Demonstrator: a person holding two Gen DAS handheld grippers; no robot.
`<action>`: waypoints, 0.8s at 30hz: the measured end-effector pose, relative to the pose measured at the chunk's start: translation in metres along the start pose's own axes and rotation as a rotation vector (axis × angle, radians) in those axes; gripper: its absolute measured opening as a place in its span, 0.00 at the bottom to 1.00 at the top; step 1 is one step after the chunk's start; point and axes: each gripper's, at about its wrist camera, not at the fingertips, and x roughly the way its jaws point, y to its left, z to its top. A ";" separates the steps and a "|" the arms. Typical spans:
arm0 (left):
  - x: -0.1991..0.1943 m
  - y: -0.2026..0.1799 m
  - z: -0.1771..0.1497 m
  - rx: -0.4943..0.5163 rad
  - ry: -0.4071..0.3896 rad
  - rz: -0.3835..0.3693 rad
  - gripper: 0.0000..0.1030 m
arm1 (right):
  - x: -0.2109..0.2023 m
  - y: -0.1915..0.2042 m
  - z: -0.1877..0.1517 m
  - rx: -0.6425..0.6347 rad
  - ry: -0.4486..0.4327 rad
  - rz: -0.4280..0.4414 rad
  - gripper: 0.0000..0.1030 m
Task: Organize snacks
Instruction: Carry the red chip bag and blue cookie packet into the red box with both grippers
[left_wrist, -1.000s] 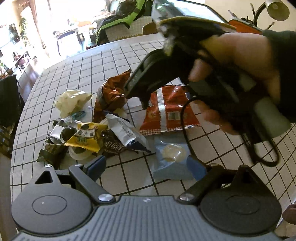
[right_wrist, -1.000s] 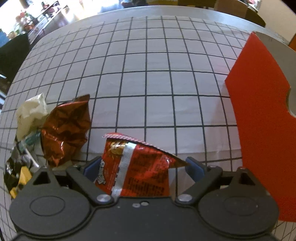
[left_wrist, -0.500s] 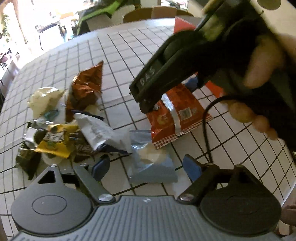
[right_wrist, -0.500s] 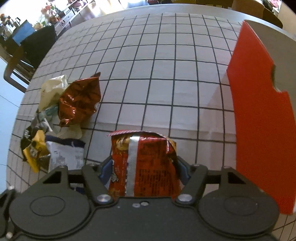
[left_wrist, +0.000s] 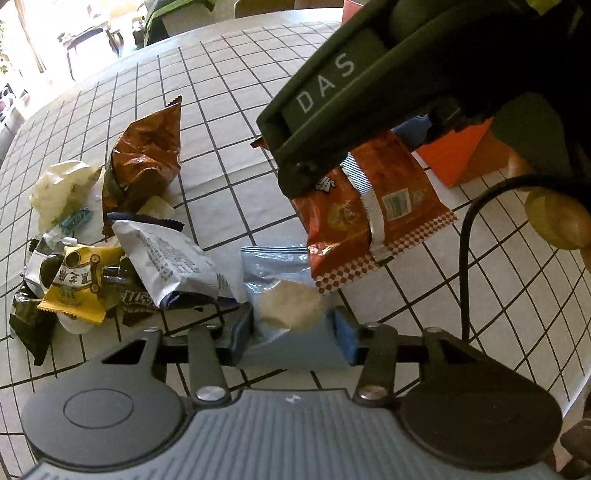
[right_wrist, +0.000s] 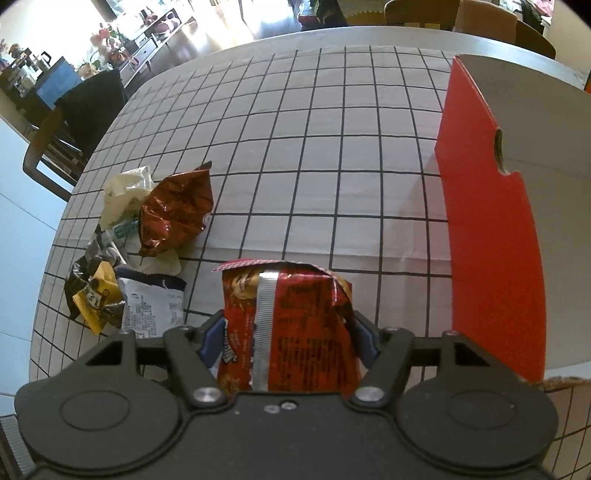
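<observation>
Right gripper (right_wrist: 286, 336) clamped on the red snack packet (right_wrist: 288, 325), lifted off the gridded tablecloth (right_wrist: 314, 147), red box (right_wrist: 491, 236) at 3 o'clock; left gripper (left_wrist: 293, 334) closing on the blue clear bag (left_wrist: 280, 295), grip uncertain, snack pile (left_wrist: 110, 240) at 10 o'clock.

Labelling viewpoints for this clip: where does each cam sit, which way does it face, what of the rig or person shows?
Left wrist: on the left gripper, facing down over the blue packet between its fingers; the right gripper and hand cross above.
Right wrist: on the right gripper, facing across the checked table toward the red box.
Shared: the red snack bag it grips, and the snack pile.
</observation>
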 end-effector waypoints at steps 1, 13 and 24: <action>0.000 0.002 0.000 -0.005 0.000 -0.003 0.45 | 0.002 0.006 0.003 0.000 0.000 -0.002 0.66; -0.031 0.024 -0.019 -0.115 -0.057 -0.069 0.45 | -0.008 0.035 0.007 -0.002 -0.030 0.018 0.66; -0.095 0.030 -0.028 -0.110 -0.200 -0.065 0.45 | -0.079 0.043 -0.010 -0.028 -0.135 -0.021 0.66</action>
